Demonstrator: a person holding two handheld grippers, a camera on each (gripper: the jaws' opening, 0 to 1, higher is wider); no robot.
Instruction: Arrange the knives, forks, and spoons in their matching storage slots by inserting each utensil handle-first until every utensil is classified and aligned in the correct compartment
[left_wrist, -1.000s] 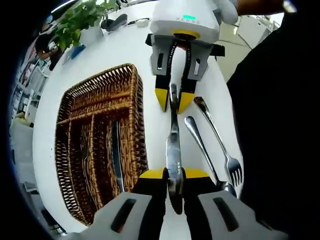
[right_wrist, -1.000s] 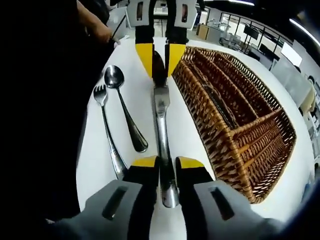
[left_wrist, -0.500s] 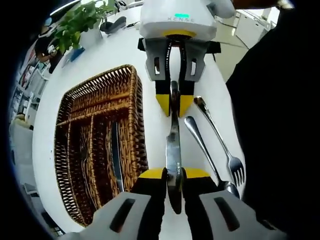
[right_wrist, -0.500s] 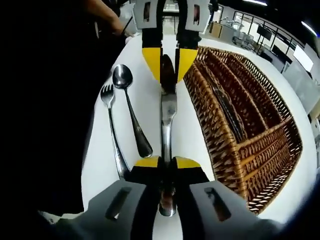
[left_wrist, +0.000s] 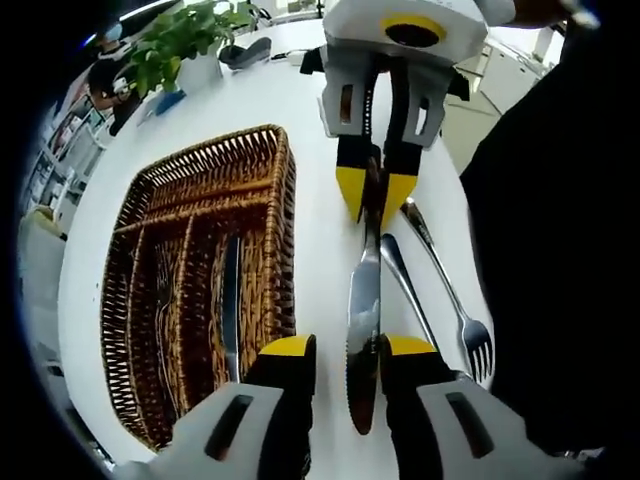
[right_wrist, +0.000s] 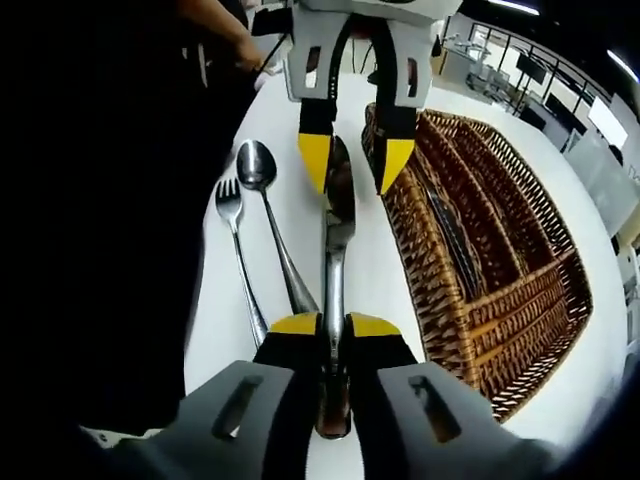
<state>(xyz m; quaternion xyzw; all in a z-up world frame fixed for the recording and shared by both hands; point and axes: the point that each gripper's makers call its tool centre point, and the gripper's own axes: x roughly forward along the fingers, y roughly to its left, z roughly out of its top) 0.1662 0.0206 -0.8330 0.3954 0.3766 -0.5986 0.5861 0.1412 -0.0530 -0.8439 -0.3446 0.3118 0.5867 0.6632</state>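
We are holding the right gripper (right_wrist: 334, 325) clamped on the handle of a knife (right_wrist: 335, 235), which is hanging level over the white table (right_wrist: 365, 270). Our left gripper (left_wrist: 346, 346) is facing it with jaws apart, the blade lying between them without being pinched. Beside the knife a spoon (right_wrist: 268, 215) and fork (right_wrist: 238, 250) are lying on the table. On the other side the wicker tray (left_wrist: 175, 290) is sitting close by, another knife (left_wrist: 229, 305) lying in one slot.
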